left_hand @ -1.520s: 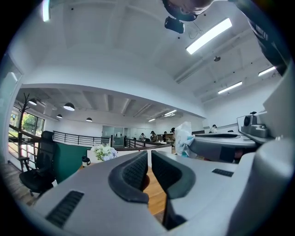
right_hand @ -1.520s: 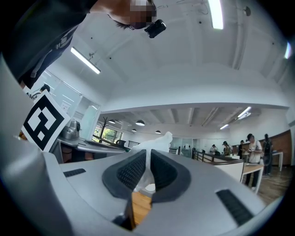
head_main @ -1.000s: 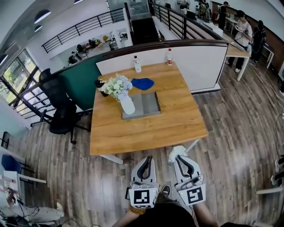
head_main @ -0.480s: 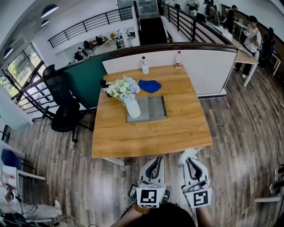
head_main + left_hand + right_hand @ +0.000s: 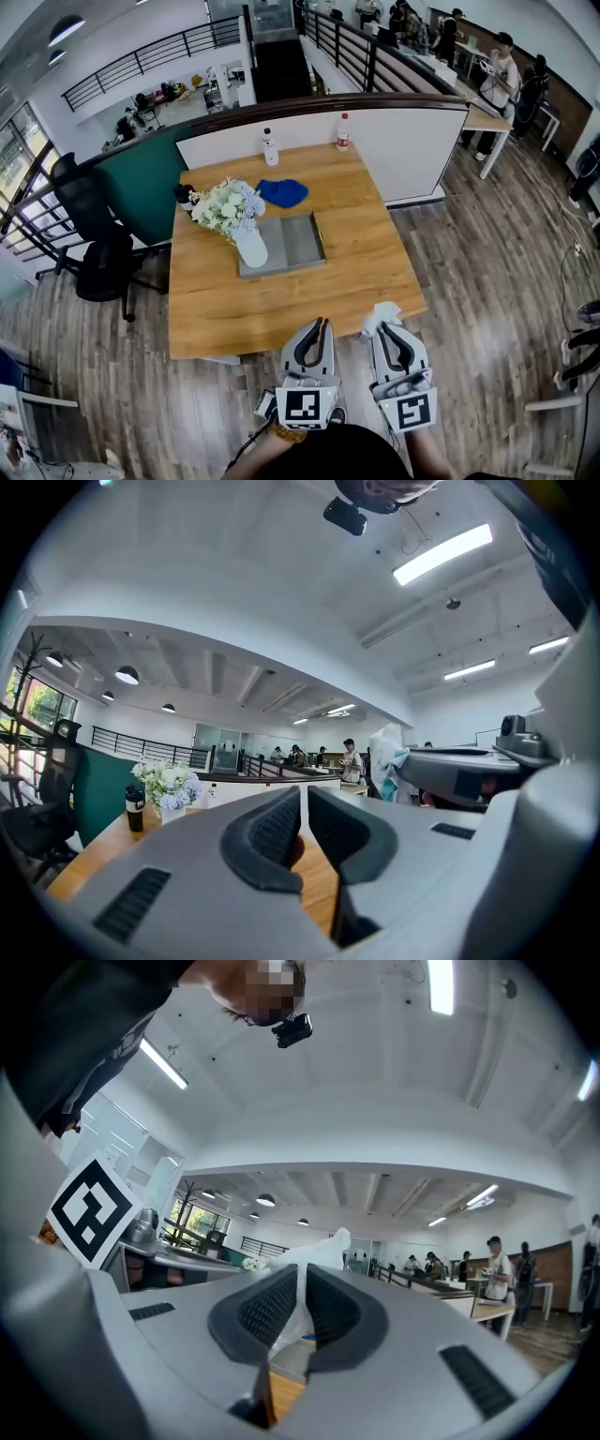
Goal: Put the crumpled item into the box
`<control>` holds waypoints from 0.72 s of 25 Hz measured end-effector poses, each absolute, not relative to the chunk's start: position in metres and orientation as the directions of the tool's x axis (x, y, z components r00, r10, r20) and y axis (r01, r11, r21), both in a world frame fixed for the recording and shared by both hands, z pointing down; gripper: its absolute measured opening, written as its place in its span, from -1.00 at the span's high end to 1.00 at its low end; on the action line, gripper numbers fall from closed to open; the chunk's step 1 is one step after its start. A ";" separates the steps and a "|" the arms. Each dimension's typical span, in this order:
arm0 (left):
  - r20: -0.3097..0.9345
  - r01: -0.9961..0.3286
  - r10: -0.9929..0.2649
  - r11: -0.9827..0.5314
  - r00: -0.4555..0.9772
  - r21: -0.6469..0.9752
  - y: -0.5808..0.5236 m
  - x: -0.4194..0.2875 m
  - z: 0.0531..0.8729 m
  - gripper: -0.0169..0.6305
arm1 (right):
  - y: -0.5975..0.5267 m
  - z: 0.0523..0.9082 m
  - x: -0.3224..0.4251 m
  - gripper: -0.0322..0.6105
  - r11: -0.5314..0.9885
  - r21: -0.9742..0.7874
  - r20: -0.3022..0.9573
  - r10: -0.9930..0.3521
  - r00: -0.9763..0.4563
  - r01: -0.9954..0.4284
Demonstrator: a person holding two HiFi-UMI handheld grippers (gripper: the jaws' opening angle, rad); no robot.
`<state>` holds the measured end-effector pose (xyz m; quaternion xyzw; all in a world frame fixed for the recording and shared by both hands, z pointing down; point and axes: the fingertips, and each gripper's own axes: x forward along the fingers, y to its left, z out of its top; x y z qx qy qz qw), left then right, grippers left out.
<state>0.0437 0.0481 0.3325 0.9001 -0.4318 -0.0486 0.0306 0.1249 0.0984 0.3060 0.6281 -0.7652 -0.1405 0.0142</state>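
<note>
At the bottom of the frame the left gripper [image 5: 318, 326] has its jaws pinched almost together on nothing. Beside it, the right gripper [image 5: 382, 330] is clamped on the white crumpled item [image 5: 379, 315], which sticks up past its tips. Both cubes show only black-and-white squares, no words.

The tips have come up to the near edge of the table [image 5: 216, 323], closer than half a second ago, and the table sits further left in the frame. Bare wood lies open between that edge and the grey box [image 5: 292, 242] at mid-table, with the flower vase [image 5: 249, 249] at its left end.

Beyond lie a blue cloth [image 5: 283, 192] and two bottles [image 5: 270, 148], their labels too small to read. To the right is open wooden floor [image 5: 487, 253].
</note>
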 end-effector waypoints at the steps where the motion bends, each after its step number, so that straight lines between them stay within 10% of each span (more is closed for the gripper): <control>1: -0.066 -0.770 -0.777 -0.630 0.627 0.098 0.043 0.044 0.332 0.82 | 0.093 0.306 0.123 0.78 0.171 0.234 -0.153 -0.966 -0.210 -0.957; 18: -0.110 -0.741 -0.756 -0.655 0.646 0.150 -0.031 -0.005 0.328 0.82 | 0.021 0.310 0.074 0.79 0.166 0.279 -0.082 -0.977 -0.196 -0.946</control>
